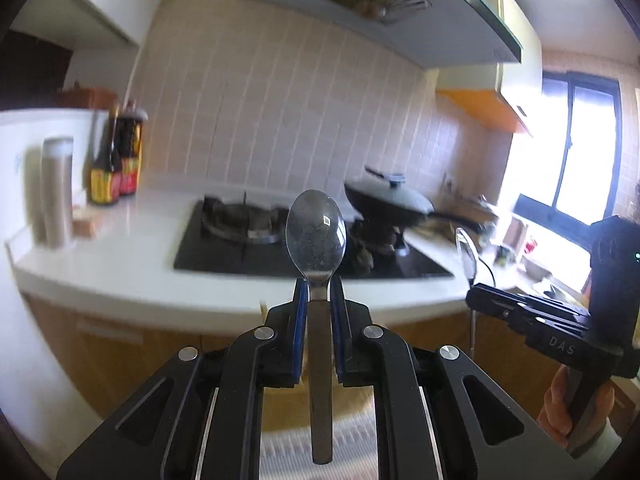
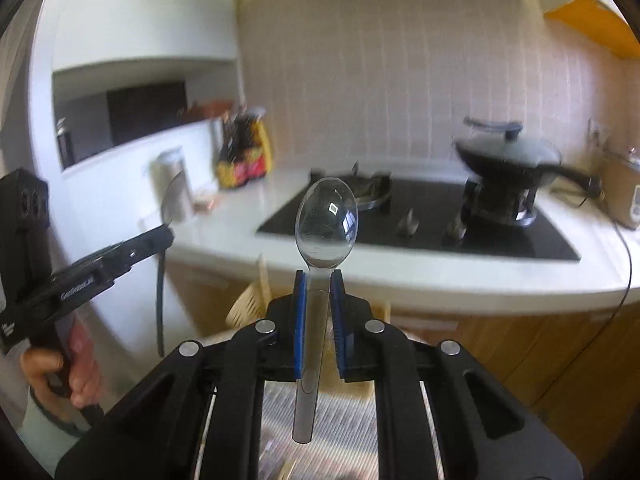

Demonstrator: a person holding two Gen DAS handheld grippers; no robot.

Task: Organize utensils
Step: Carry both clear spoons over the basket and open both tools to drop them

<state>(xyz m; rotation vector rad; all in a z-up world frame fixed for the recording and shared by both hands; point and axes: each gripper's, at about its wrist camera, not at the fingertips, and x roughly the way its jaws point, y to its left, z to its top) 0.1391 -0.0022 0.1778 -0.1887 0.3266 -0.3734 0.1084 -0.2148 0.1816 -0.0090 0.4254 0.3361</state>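
Observation:
My left gripper [image 1: 319, 283] is shut on a steel spoon [image 1: 316, 230], its blue pads clamping the neck so the bowl stands up ahead of the fingers. My right gripper [image 2: 319, 277] is shut on a clear plastic spoon [image 2: 326, 224], held the same way. Each gripper shows in the other's view: the right gripper [image 1: 472, 292] with its clear spoon [image 1: 466, 250] at the right edge, the left gripper [image 2: 166, 232] with its steel spoon [image 2: 174, 196] at the left edge. Both are held in the air in front of the counter.
A white counter [image 1: 132, 256] carries a black gas hob [image 2: 424, 220] with a lidded wok [image 2: 508, 156]. Sauce bottles [image 1: 116, 160] and a steel flask [image 1: 56, 192] stand at the left. A beige utensil holder [image 2: 248, 304] sits below the counter edge. A hand [image 2: 52, 372] grips the left tool.

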